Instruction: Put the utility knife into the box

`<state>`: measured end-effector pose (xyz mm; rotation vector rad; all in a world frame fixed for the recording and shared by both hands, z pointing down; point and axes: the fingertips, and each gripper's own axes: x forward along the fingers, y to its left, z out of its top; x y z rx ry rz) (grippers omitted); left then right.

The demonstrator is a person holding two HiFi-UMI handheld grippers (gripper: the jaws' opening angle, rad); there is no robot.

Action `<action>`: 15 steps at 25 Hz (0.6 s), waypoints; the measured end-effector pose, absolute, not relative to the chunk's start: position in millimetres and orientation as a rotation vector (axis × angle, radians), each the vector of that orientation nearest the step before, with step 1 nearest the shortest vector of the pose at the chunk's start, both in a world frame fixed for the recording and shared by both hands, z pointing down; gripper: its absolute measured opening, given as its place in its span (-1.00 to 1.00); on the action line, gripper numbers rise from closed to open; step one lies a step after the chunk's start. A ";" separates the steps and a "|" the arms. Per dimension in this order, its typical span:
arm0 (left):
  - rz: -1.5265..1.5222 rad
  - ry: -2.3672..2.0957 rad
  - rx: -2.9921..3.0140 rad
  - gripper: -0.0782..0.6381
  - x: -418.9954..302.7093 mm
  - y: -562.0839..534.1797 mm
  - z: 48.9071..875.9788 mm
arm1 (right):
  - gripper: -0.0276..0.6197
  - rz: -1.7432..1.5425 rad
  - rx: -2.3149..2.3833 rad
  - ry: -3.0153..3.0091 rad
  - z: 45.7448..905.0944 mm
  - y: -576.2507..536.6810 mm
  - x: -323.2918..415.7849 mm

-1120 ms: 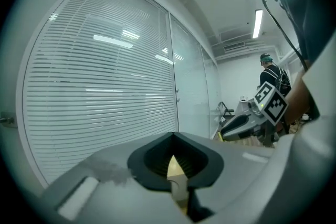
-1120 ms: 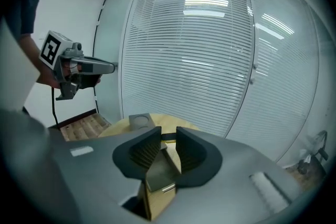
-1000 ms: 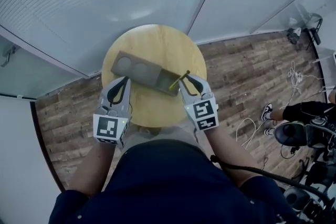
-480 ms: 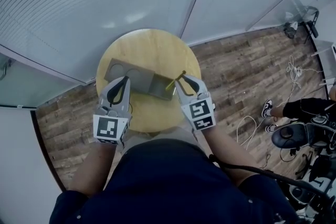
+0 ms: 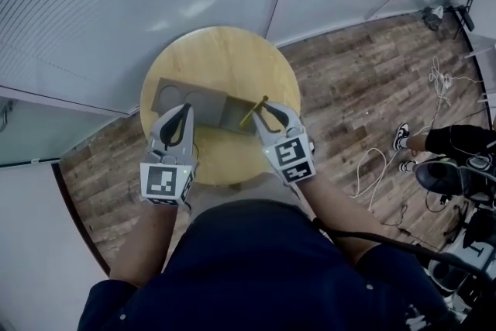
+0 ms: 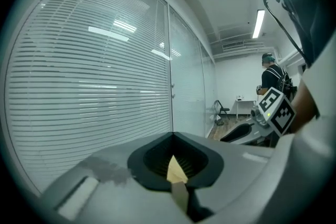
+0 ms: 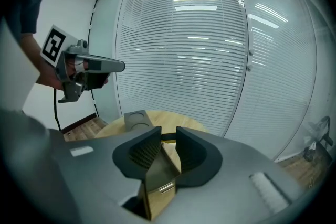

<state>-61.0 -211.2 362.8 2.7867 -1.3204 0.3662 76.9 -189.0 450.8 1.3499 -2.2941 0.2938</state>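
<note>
Utility knife (image 5: 253, 112) is clamped, tilted, in the right hand-held gripper (image 5: 267, 108) at the right end of the grey box (image 5: 177, 95) on the round tabletop (image 5: 225, 58). The left hand-held gripper (image 5: 184, 111) is closed and empty.

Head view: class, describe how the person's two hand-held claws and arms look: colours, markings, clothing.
The grey plastic left claw and right claw each have two tapered fingers with dark ribbed inner pads and carry a white cube with black square markers. The person wears a dark navy short-sleeved top; a black cable trails beside the right arm.
</note>
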 end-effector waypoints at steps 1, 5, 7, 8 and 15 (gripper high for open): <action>0.374 -1.318 2.782 -0.77 -60.9 -212.3 365.7 | -0.62 0.302 1.348 -2.296 453.1 -190.5 76.8; 0.407 -1.303 2.765 -0.77 -56.2 -217.5 376.7 | -0.62 0.327 1.360 -2.291 464.0 -198.0 82.3; 0.418 -1.294 2.763 -0.77 -51.7 -218.6 379.5 | -0.62 0.339 1.351 -2.289 470.2 -199.2 83.9; 0.421 -1.294 2.761 -0.77 -50.5 -219.3 380.5 | -0.62 0.346 1.342 -2.290 473.4 -199.2 83.3; 0.436 -1.318 2.713 -0.77 -53.2 -220.4 400.4 | -0.62 0.376 1.272 -2.287 498.4 -192.6 76.5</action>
